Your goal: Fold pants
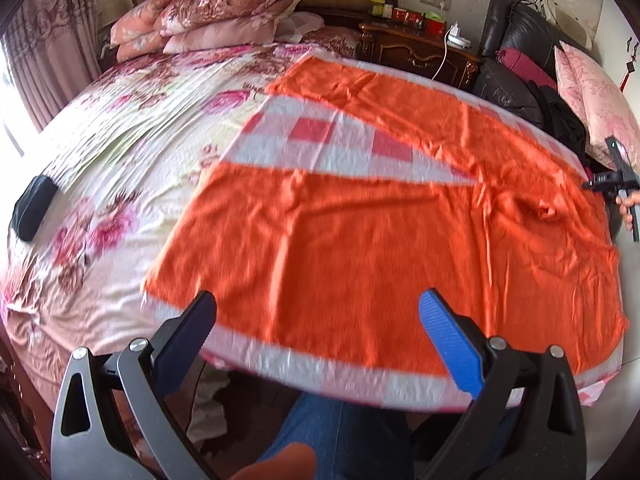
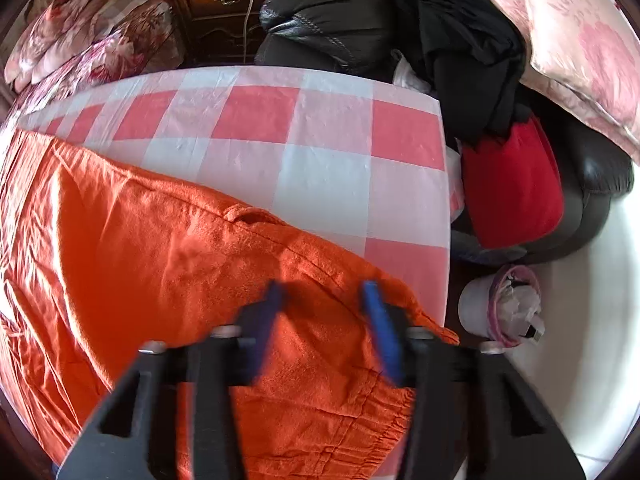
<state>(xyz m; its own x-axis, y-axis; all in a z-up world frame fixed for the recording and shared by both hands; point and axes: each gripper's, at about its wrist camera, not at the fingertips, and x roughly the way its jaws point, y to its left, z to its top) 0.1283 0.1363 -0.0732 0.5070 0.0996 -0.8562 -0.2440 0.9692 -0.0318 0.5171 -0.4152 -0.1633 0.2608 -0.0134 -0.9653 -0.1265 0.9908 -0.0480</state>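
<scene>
Orange pants (image 1: pixel 360 240) lie spread flat on a red-and-white checked cloth (image 1: pixel 312 132) over the bed, legs split toward the far left, waist at the right. My left gripper (image 1: pixel 318 304) is open and empty, hovering above the near leg's hem edge. My right gripper (image 2: pixel 322 292) is open and empty just above the elastic waistband end of the pants (image 2: pixel 200 260). The right gripper also shows at the right edge of the left wrist view (image 1: pixel 618 184).
The checked cloth (image 2: pixel 328 152) ends at the bed's right edge. Beyond it are a black leather chair (image 2: pixel 340 20) with dark clothes, a red cushion (image 2: pixel 516 192) and a small waste bin (image 2: pixel 504 308). A black object (image 1: pixel 34 208) lies on the floral sheet at left. Pillows (image 1: pixel 208 12) sit at the headboard.
</scene>
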